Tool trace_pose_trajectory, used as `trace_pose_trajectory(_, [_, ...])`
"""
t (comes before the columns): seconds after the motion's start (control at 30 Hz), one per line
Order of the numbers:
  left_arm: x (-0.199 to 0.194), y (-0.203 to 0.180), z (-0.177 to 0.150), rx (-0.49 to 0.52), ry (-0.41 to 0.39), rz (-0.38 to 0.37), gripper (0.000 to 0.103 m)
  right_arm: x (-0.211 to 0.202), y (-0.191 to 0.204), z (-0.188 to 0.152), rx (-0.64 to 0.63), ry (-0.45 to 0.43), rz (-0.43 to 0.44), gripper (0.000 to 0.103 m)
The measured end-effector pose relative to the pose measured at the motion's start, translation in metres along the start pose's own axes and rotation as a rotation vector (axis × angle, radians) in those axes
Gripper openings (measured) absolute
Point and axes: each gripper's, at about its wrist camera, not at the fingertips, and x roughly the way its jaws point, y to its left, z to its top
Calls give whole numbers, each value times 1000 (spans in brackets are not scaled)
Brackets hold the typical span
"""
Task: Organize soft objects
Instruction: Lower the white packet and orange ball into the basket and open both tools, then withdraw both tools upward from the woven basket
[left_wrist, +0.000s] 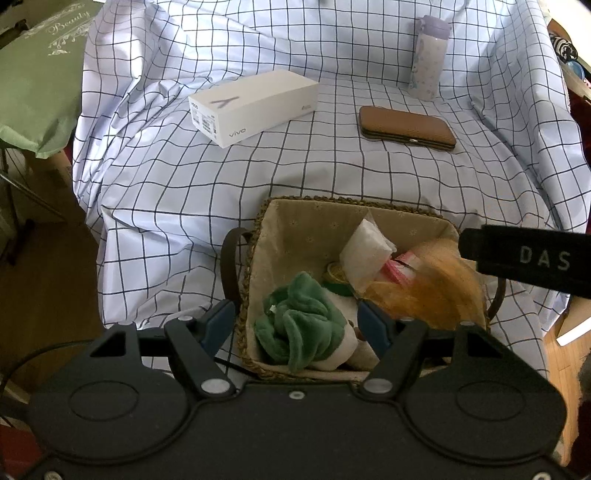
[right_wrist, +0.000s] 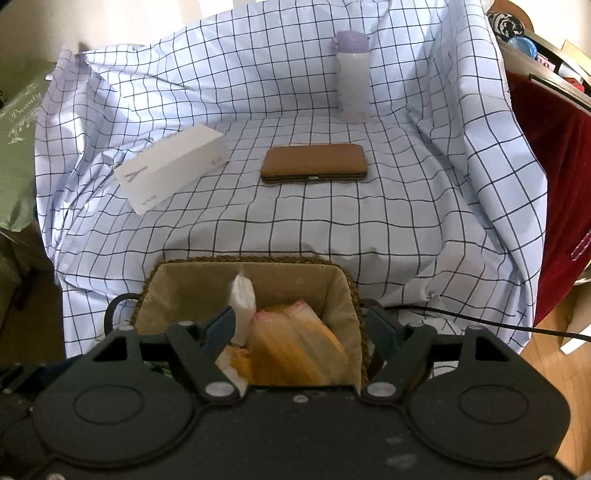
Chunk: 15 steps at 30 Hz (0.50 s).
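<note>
Two claws: both pointed down at the basket (left_wrist: 258, 236).
Left claw (left_wrist: 295, 325): released, jaws apart, one finger outside the basket's left rim, one inside.
Green cloth (left_wrist: 295, 325): lay loose between the left fingers, in the basket's near left corner.
Right claw (right_wrist: 301, 325): released, jaws apart, pads pressing nothing.
Yellow bag (right_wrist: 295, 343): lay loose between the right fingers, inside the basket.
White packet (right_wrist: 242, 299): stood just beside the right claw's left finger.
Box (left_wrist: 255, 105), wallet (left_wrist: 406, 127), bottle (left_wrist: 428, 57): well beyond both claws, on the checked cloth (left_wrist: 295, 170).
</note>
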Motion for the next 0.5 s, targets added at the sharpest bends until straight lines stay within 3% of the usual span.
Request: trace_pose_trajectory(0.5, [0, 0, 0, 0, 0, 0, 69, -5, -17, -20, -18, 21, -81, 78])
